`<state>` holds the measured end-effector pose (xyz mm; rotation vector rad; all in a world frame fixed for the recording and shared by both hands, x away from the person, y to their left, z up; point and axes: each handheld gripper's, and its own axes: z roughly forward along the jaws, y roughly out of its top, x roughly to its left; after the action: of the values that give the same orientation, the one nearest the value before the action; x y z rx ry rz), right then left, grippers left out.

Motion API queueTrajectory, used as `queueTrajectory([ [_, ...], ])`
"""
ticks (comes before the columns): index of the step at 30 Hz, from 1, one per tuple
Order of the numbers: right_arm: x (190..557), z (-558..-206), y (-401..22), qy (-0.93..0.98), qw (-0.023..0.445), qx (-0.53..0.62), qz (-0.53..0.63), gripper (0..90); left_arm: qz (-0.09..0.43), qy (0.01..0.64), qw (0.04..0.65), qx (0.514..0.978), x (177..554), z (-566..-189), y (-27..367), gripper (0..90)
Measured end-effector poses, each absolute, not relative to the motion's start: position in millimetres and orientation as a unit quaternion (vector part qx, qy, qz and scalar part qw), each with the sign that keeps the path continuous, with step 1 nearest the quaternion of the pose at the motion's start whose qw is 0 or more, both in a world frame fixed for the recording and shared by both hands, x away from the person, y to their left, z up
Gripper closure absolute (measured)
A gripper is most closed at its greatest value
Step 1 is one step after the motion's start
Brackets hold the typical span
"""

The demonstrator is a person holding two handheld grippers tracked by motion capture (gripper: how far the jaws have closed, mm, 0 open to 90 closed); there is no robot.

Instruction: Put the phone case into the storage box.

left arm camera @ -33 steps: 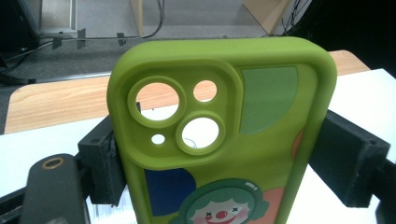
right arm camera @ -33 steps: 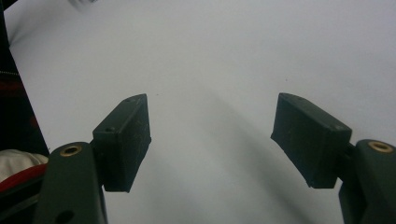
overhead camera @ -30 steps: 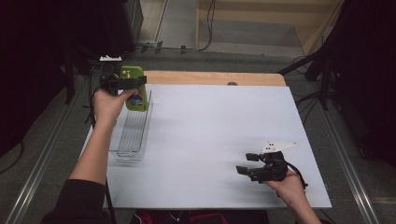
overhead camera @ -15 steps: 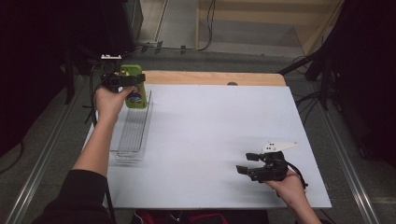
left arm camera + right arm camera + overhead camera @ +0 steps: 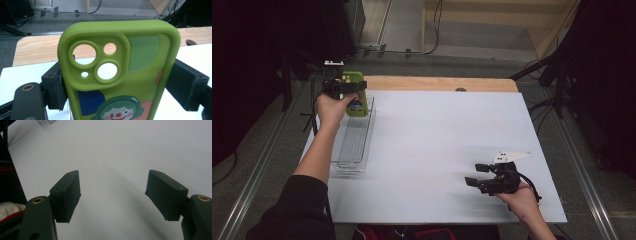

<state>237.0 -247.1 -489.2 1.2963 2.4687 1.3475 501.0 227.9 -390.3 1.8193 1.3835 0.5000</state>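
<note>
1. At the upper left of the high view, the left hand-held gripper pinches a green phone case by its side edges, upright.
2. The case is above the far end of a clear tray on the white bench.
3. At the lower right, the right hand-held gripper has its jaws spread, with nothing between them.
</note>
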Motion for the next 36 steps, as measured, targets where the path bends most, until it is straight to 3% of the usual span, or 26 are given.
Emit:
queueTrajectory([
  [36,237,-490,-246,0.797,0.02,0.417,0.435,26.1,0.21,0.55,0.375,0.717,522,-423,225,15.5],
])
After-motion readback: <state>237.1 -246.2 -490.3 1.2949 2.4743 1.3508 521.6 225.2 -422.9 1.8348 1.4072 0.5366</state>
